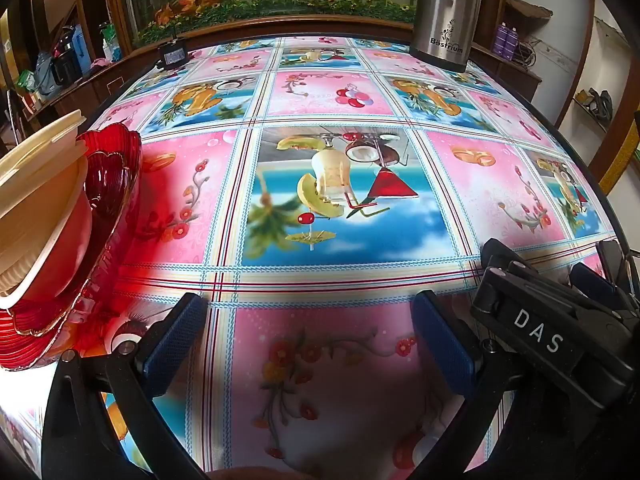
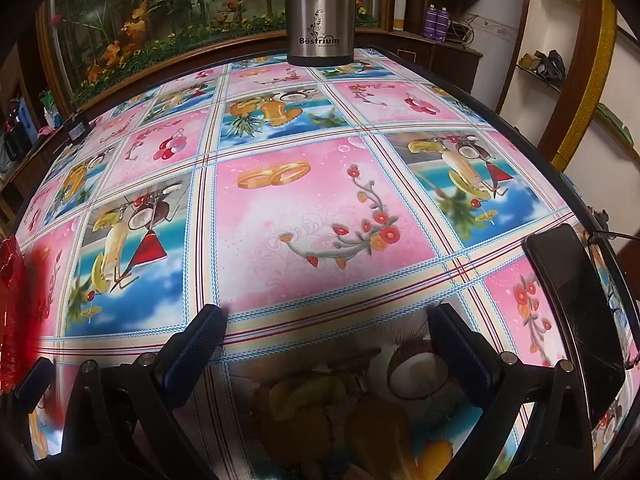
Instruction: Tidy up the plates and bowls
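Apparently stacking is done: cream bowls [image 1: 36, 200] sit in red plates [image 1: 104, 208]; both grippers, left [image 1: 308, 344] & right [image 2: 332, 344], gape empty, nothing left to grab.

Bowls [image 1: 36, 208] in plates [image 1: 108, 184], table's [image 1: 320, 92] left

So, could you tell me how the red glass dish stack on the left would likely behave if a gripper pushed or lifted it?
The red glass dishes look ribbed, scalloped and glossy, so probably rigid, fragile and slippery for the fingers. The cream bowls nested on them sit tilted and could slide or tip if pushed. The glossy tablecloth may let the stack slide.
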The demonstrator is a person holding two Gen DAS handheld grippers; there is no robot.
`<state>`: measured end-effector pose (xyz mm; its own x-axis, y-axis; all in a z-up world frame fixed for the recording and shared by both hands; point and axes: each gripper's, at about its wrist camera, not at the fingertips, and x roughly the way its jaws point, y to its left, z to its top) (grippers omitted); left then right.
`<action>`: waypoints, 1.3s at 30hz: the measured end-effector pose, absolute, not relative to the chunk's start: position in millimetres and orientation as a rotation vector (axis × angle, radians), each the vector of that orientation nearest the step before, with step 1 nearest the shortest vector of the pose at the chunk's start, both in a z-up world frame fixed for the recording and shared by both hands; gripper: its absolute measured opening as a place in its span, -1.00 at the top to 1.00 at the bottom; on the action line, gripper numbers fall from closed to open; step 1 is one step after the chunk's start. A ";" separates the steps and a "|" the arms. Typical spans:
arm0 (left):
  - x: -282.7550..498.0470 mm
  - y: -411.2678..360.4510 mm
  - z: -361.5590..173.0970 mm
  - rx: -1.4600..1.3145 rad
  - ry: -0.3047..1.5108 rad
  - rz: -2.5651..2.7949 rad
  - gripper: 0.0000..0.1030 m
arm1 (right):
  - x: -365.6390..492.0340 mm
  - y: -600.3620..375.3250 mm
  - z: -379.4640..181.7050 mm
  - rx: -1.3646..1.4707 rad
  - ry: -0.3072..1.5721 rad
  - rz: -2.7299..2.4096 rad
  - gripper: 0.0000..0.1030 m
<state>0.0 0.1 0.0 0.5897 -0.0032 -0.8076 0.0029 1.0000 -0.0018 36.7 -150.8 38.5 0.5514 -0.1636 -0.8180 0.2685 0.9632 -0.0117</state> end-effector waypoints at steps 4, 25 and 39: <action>-0.5 -0.1 0.0 0.005 0.942 -0.008 -1.00 | 36.1 -150.8 39.1 0.119 0.957 -0.256 -1.00; -16.0 1.6 0.4 0.037 0.941 -0.086 -1.00 | 20.4 -141.7 38.8 0.071 0.957 -0.159 -1.00; -15.9 1.6 0.6 0.037 0.941 -0.085 -1.00 | 20.2 -141.4 38.9 0.070 0.958 -0.159 -1.00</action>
<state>-15.9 1.6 0.6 0.5856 -0.0567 -0.8086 0.0892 0.9960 -0.0053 20.2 -141.4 38.9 0.5649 -0.1036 -0.8186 0.1658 0.9861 -0.0103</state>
